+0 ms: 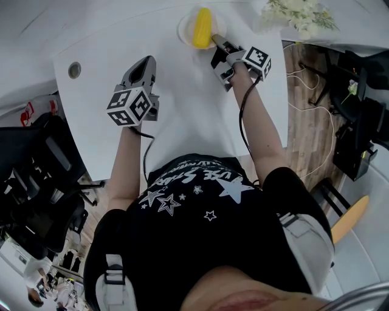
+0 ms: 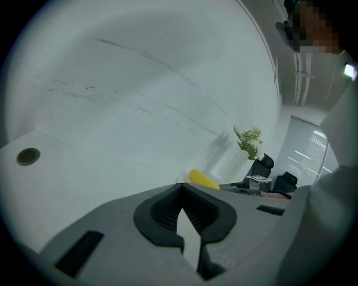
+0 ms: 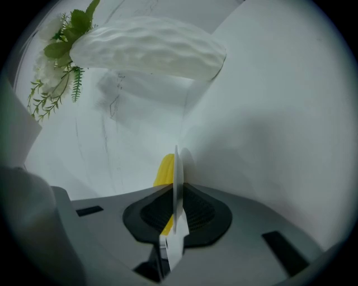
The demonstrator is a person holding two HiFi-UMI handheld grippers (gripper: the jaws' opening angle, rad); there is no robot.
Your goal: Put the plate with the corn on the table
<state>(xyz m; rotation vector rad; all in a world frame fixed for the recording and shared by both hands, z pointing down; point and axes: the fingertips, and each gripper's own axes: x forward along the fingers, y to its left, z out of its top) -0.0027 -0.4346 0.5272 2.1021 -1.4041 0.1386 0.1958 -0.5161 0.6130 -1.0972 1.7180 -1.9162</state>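
A pale round plate (image 1: 184,28) with a yellow corn cob (image 1: 202,27) on it is over the far edge of the white table (image 1: 182,115). My right gripper (image 1: 217,42) is shut on the plate's near right rim. In the right gripper view the plate (image 3: 177,167) shows edge-on between the pads, with the corn (image 3: 165,169) just behind it. Whether the plate rests on the table I cannot tell. My left gripper (image 1: 144,62) lies further left over the table, shut and empty. In the left gripper view the corn (image 2: 204,179) peeks over its jaws (image 2: 180,192).
A white vase with green and white flowers (image 1: 301,15) stands at the far right corner, close to the plate; it fills the top of the right gripper view (image 3: 148,47). A round cable hole (image 1: 74,70) sits far left. Black chairs (image 1: 36,176) flank the table's left; cables lie on the wooden floor (image 1: 307,91).
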